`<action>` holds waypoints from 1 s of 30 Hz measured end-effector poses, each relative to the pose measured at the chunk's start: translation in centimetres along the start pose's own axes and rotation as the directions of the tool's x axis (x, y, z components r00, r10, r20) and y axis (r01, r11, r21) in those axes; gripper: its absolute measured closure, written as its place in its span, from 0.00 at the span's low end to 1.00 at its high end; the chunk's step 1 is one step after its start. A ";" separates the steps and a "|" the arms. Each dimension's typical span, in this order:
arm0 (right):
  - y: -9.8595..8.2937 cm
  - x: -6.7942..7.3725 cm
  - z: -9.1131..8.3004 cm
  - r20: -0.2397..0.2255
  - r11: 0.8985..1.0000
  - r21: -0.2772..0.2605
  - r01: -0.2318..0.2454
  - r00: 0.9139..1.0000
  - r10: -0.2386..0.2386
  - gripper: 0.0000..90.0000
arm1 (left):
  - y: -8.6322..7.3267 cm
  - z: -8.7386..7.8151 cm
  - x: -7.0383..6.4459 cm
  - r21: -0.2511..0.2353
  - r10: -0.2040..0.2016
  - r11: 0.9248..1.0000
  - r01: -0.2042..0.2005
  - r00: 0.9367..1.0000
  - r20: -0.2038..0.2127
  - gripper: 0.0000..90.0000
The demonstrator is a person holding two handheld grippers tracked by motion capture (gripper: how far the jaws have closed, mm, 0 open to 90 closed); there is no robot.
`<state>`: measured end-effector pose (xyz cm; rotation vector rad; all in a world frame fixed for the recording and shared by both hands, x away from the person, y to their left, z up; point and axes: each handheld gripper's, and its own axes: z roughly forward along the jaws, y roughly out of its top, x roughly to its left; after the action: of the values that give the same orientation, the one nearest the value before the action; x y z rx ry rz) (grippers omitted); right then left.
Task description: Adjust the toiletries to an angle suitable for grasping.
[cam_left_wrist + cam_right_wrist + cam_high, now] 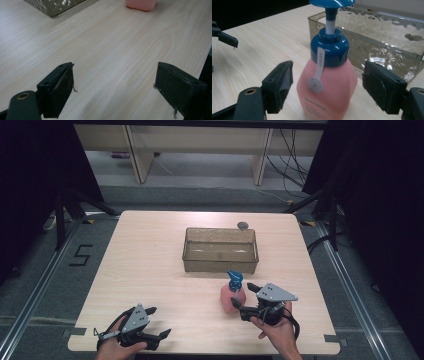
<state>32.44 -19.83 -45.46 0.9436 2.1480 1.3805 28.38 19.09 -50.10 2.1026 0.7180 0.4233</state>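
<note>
A pink soap bottle (233,298) with a blue pump head stands upright on the wooden table, just in front of a clear brownish bin (220,262). My right gripper (243,295) is open, one jaw on each side of the bottle (327,85), with a gap at both sides. In the right gripper view the bin (387,50) stands just behind the bottle. My left gripper (160,321) rests open near the table's front left edge with bare wood between its jaws (113,75). The bottle's base (141,4) and a bin corner (52,6) show far ahead of it.
A small dark round object (243,225) lies on the table behind the bin. The table (150,260) is bare wood on its left half. A tip of the left gripper (224,36) shows at the left of the right gripper view. Beyond the table stand desk legs and cables.
</note>
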 end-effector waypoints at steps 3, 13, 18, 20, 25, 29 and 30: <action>0.0 0.0 0.2 -0.008 1.000 -0.002 -0.004 1.000 0.004 0.28 | 0.0 0.2 -0.2 -0.023 -0.027 0.999 0.027 1.000 0.004 0.17; 0.2 -0.1 0.6 0.001 1.000 -0.016 -0.002 1.000 0.002 0.29 | 0.0 0.1 0.0 -0.010 -0.014 1.000 0.014 1.000 0.002 0.17; 0.3 0.1 0.8 -0.019 1.000 -0.016 -0.021 1.000 0.020 0.29 | 0.0 0.0 0.0 -0.003 -0.007 1.000 0.007 1.000 0.002 0.17; 0.4 -0.1 0.8 -0.007 1.000 -0.009 0.000 1.000 -0.001 0.29 | 0.1 0.2 -0.2 -0.031 -0.039 0.999 0.040 0.999 0.012 0.17; 0.6 -0.1 1.1 -0.008 1.000 -0.012 -0.003 1.000 0.003 0.29 | 0.1 0.1 -0.2 -0.030 -0.032 0.999 0.032 0.999 0.004 0.17; 0.7 0.0 1.3 -0.007 1.000 -0.016 -0.016 1.000 0.016 0.30 | 0.0 0.1 -0.1 -0.027 -0.026 0.999 0.026 1.000 0.001 0.17; 0.7 -0.2 1.4 0.003 1.000 -0.030 0.004 1.000 -0.004 0.30 | 0.1 0.0 -0.2 -0.021 -0.024 0.999 0.024 1.000 -0.001 0.17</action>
<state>33.73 -18.86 -45.44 0.9291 2.1204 1.4044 28.30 18.93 -50.08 2.0726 0.7361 0.4175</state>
